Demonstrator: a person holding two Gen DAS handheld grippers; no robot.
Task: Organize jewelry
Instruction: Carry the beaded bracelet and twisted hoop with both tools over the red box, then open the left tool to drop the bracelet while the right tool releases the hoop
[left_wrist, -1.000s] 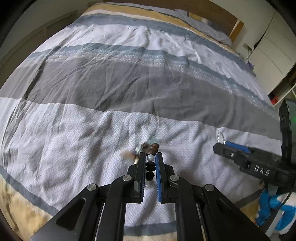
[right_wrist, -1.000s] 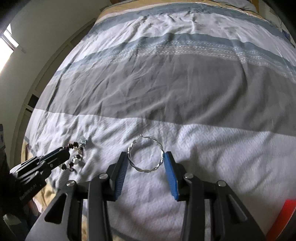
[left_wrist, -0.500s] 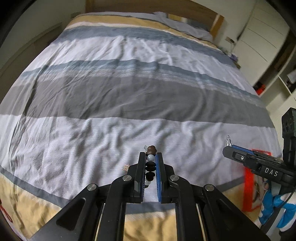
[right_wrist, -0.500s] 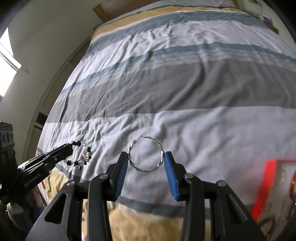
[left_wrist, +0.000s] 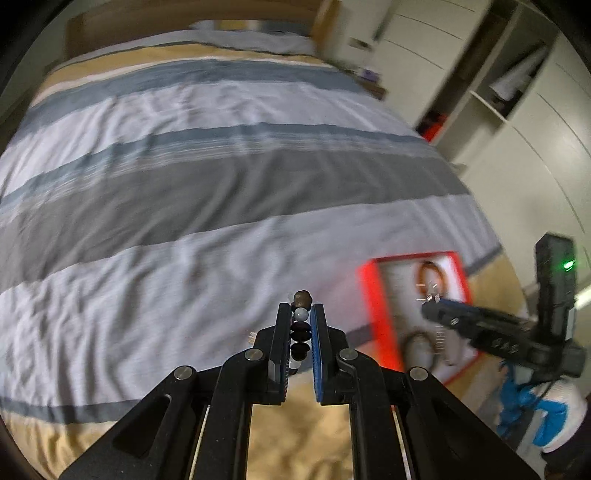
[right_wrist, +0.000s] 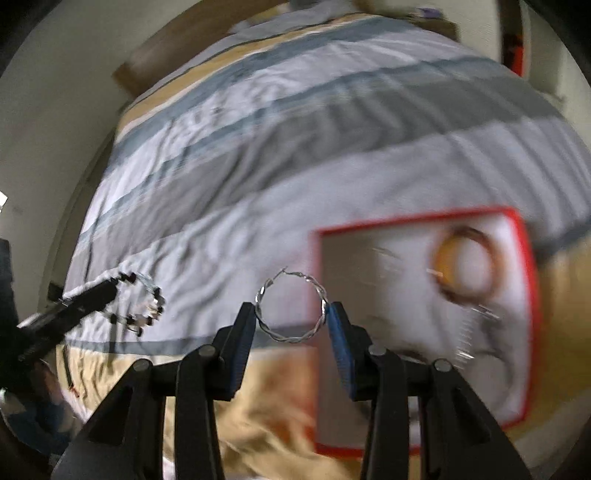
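Observation:
My left gripper (left_wrist: 300, 314) is shut on a beaded bracelet (left_wrist: 301, 325) of dark and pale beads, held in the air above the bed. The bracelet hangs as a loop from that gripper in the right wrist view (right_wrist: 142, 304). My right gripper (right_wrist: 291, 314) is shut on a twisted silver hoop earring (right_wrist: 291, 306), also in the air. A red-rimmed jewelry tray (right_wrist: 517, 236) lies on the bed near its foot, with an orange bangle (right_wrist: 463, 264) and other blurred pieces inside. The tray also shows in the left wrist view (left_wrist: 373, 295), below the right gripper (left_wrist: 432, 306).
The striped grey, white and tan duvet (left_wrist: 184, 177) covers the bed. A wooden headboard (left_wrist: 184, 22) is at the far end. White wardrobes and open shelves (left_wrist: 498, 92) stand to the right of the bed.
Both grippers have lifted off the bed and swung right with their jewelry. The red tray has come into full view under and beside the right gripper.

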